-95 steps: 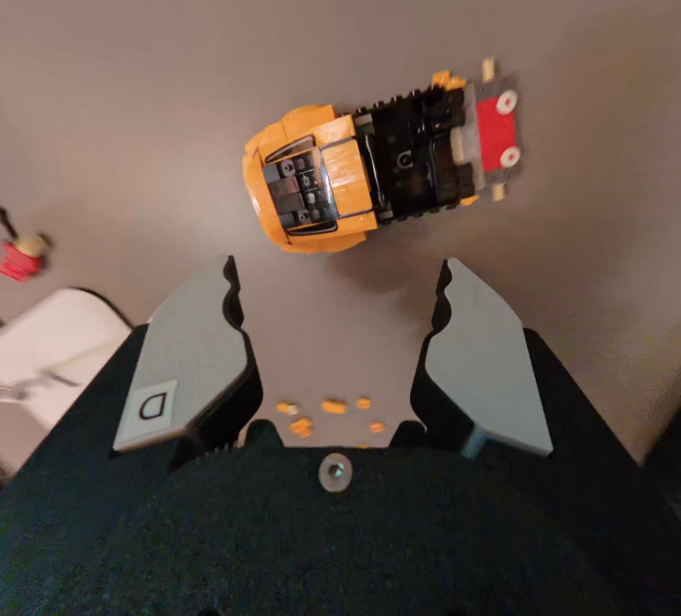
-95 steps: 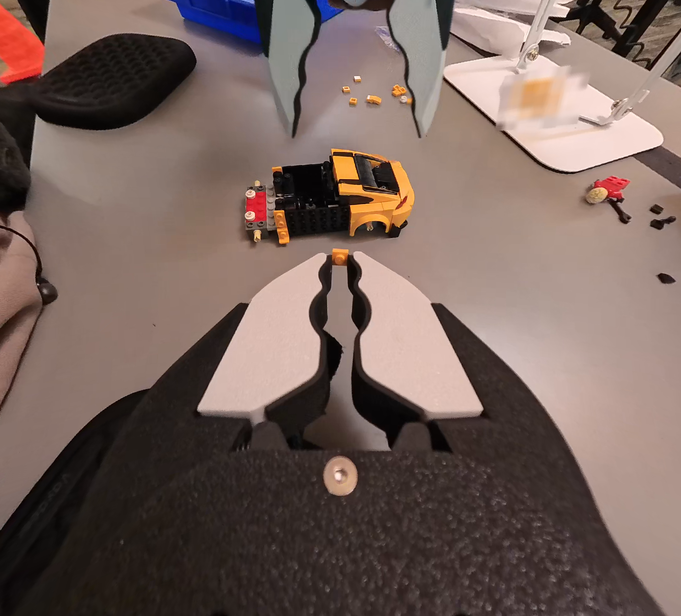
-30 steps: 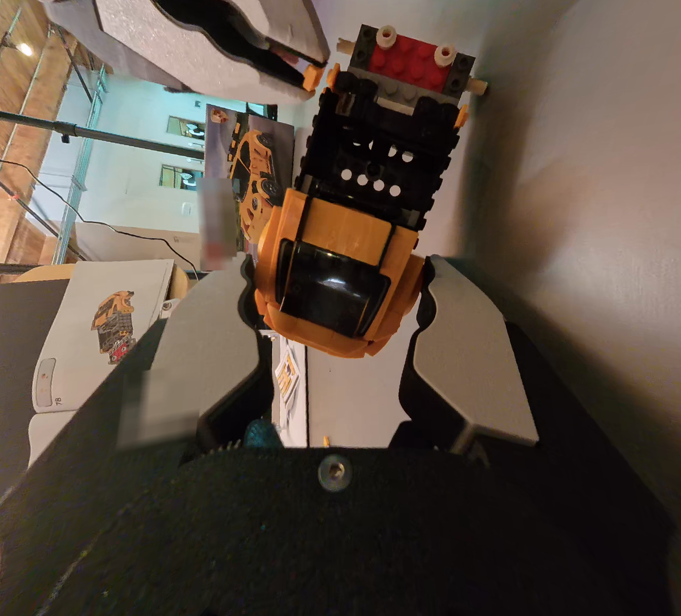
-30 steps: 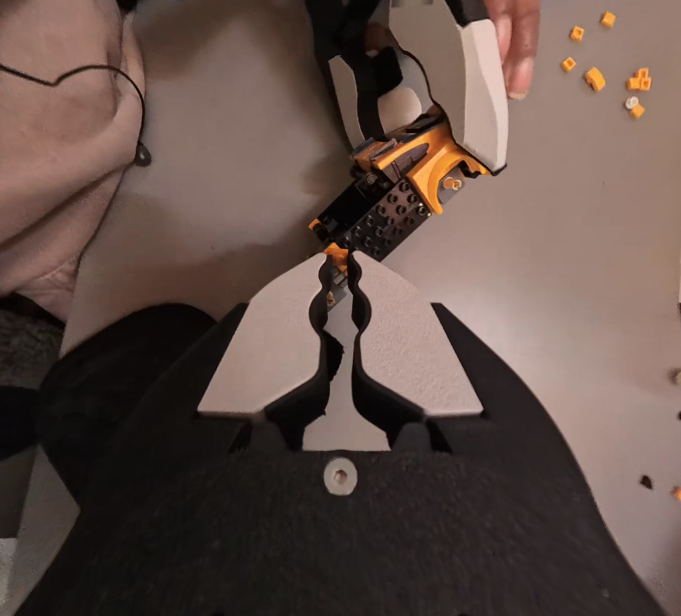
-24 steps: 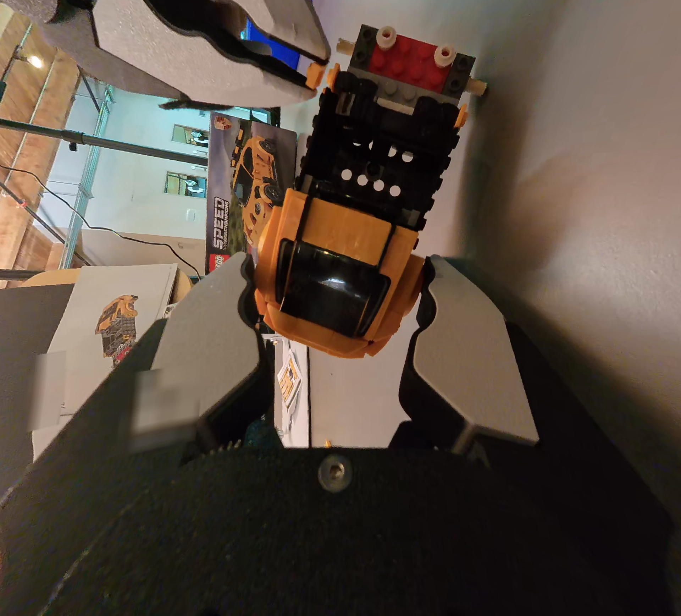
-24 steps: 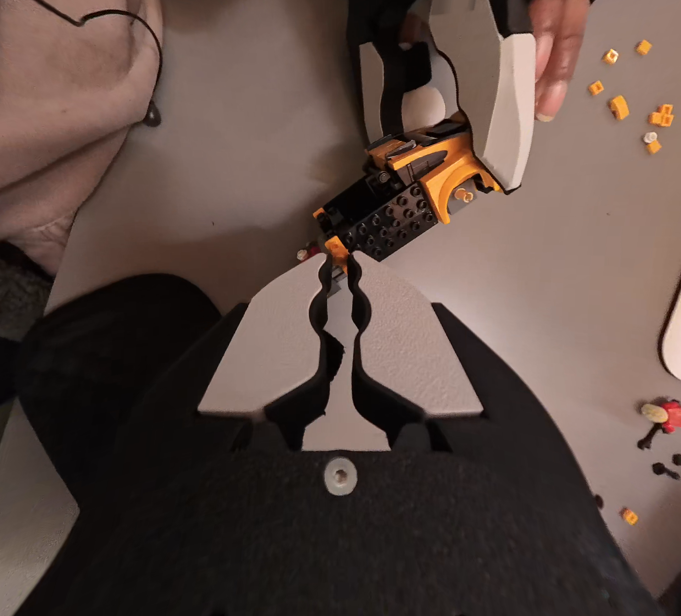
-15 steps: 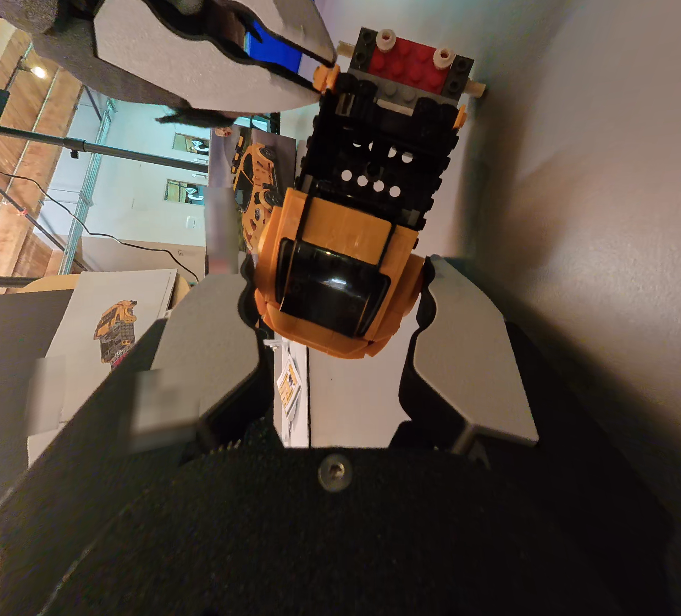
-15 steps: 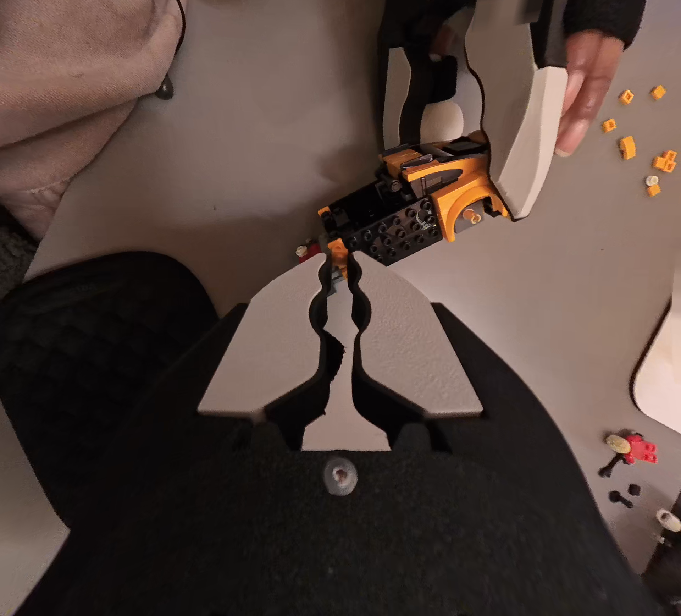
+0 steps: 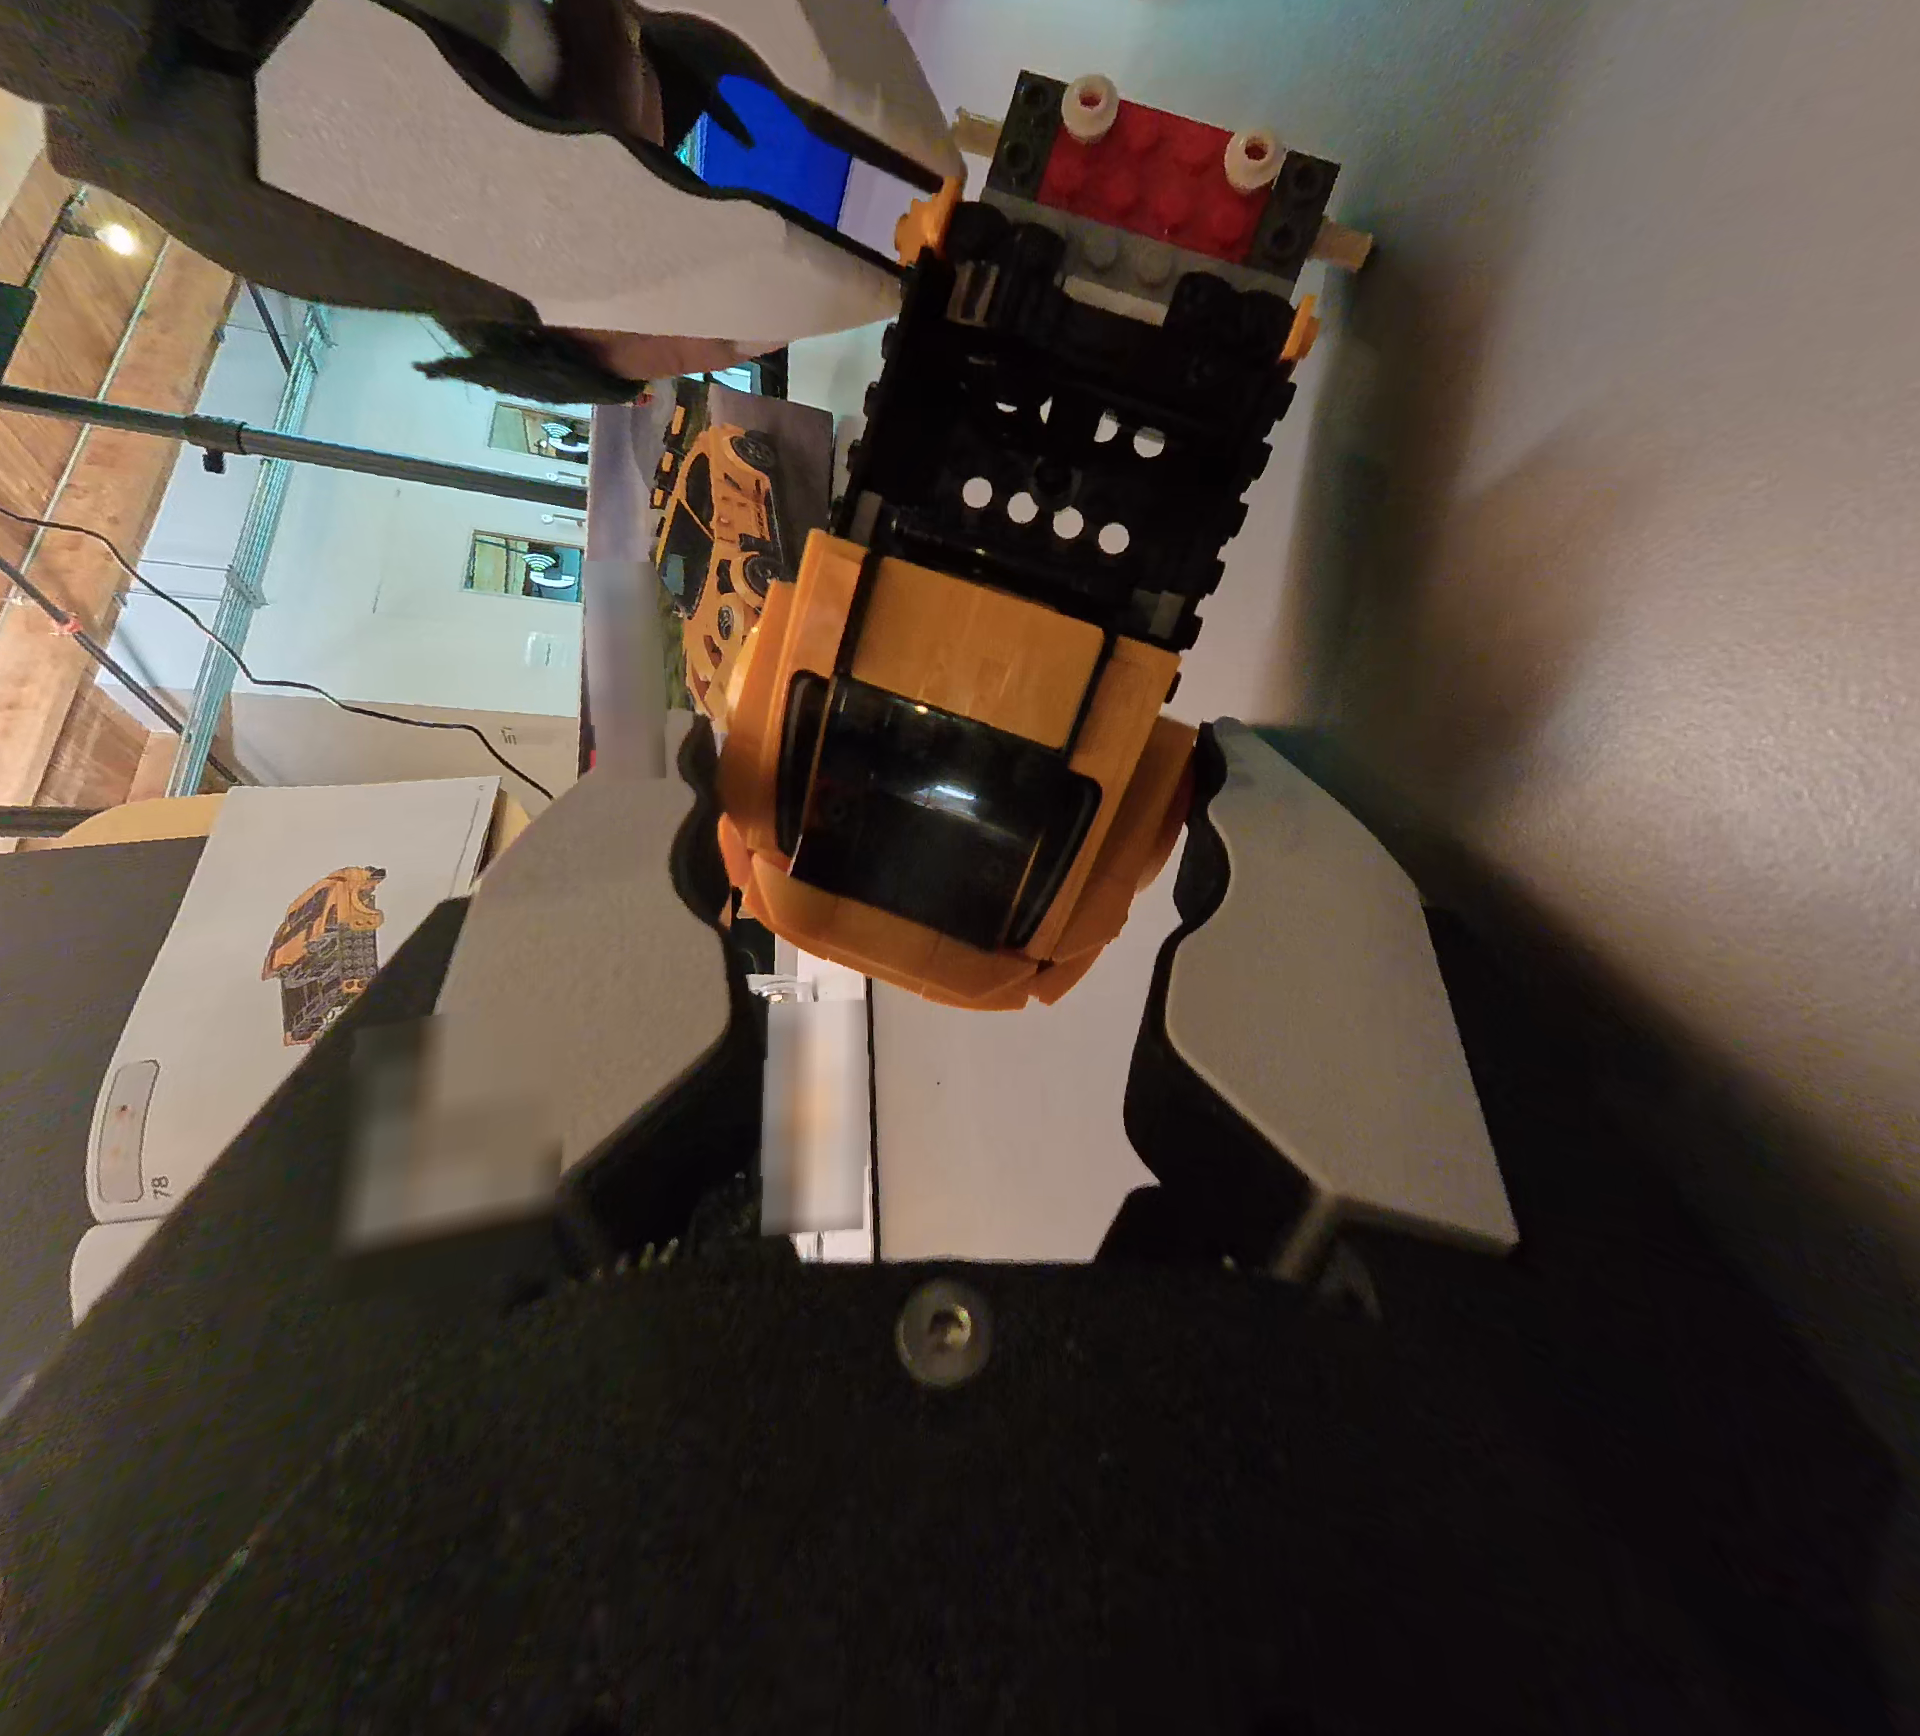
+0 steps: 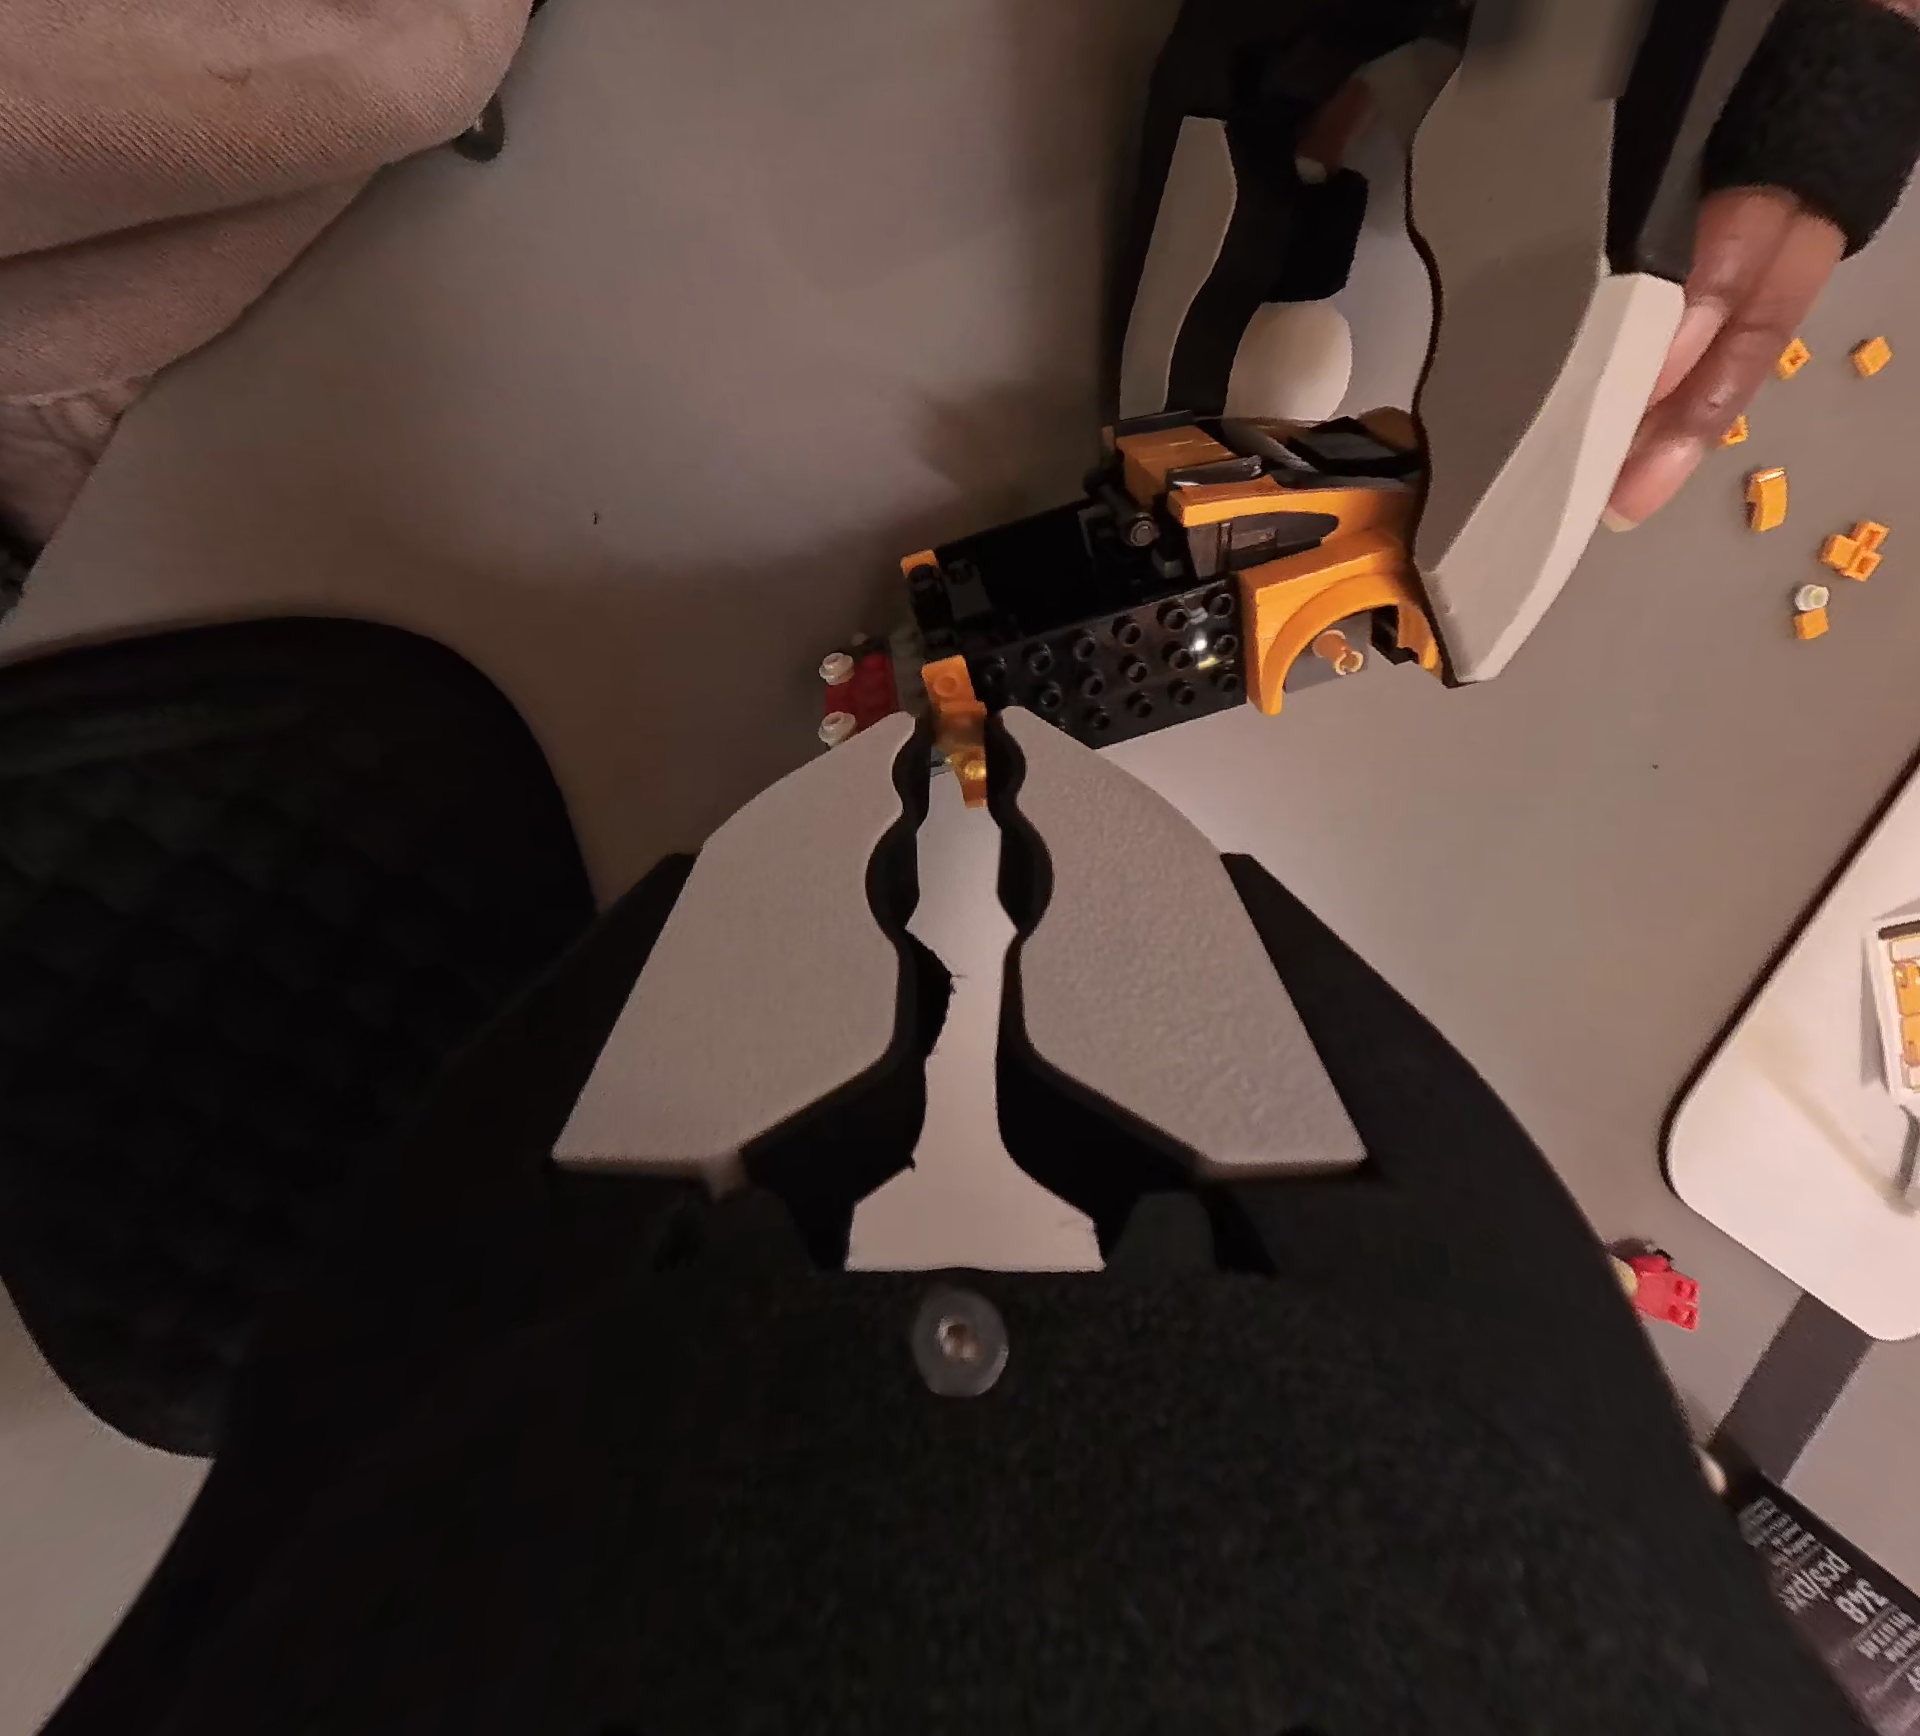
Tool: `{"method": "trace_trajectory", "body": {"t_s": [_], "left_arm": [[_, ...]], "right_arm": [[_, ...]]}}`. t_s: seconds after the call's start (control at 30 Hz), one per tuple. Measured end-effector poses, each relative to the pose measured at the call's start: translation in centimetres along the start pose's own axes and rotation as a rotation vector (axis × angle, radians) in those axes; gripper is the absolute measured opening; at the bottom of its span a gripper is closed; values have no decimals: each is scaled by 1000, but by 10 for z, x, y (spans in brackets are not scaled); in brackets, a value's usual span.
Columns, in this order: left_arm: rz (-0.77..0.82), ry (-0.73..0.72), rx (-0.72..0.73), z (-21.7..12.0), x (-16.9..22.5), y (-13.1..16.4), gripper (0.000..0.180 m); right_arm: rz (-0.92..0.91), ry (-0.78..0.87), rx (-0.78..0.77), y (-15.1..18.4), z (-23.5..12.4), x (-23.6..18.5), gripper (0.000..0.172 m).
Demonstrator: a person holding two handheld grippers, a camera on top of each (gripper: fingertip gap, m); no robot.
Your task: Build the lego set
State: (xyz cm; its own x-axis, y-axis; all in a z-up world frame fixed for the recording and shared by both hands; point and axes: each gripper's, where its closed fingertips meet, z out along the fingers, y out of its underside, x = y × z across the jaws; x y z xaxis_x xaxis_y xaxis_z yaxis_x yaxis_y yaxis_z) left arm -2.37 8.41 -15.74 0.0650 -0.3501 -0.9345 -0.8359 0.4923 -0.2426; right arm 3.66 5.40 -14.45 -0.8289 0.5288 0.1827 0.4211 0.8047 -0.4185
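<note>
- At the far left of the right wrist view a beige garment (image 10: 208,24) with a thin black cord lies at the table's edge, and below it a black mesh pad (image 10: 239,907) rests on the grey table (image 10: 727,284); both are well apart from the work.
- In the middle, the right gripper (image 10: 951,736) has its fingers almost closed on a small orange brick piece (image 10: 961,751). The two pads seem to press its sides. The piece stands against the rear corner of the toy car, beside the red rear plate (image 10: 862,684), so the grasp looks made to fit it on that corner or to pull it off; I cannot tell which.
- The orange and black brick car (image 9: 966,668) is held off the table, tilted with its side studs up. I judge this is to turn the rear corner toward the other gripper.
- The left gripper (image 9: 940,787) is clenched on the car's orange front; both grey pads touch its flanks, and the jaws stand wide because the body is wide.
- To the right, bare fingers (image 10: 1704,336) of the person lie along that gripper's outer finger.
- Further right, loose orange bricks (image 10: 1844,543) are scattered on the table, near a white base plate (image 10: 1787,1115) and a small red piece (image 10: 1662,1286).
</note>
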Motion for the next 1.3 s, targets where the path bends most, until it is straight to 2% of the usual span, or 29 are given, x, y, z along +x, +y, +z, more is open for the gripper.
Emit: {"method": "trace_trajectory", "body": {"t_s": [1.0, 1.13, 1.3], "left_arm": [[-21, 6, 4, 1, 0, 1, 85], [-29, 7, -1, 1, 0, 2, 86], [-53, 11, -16, 0, 1, 4, 85]], "right_arm": [[-52, 164, 17, 5, 0, 2, 18], [5, 246, 64, 3, -9, 9, 18], [216, 456, 150, 4, -19, 13, 18]]}}
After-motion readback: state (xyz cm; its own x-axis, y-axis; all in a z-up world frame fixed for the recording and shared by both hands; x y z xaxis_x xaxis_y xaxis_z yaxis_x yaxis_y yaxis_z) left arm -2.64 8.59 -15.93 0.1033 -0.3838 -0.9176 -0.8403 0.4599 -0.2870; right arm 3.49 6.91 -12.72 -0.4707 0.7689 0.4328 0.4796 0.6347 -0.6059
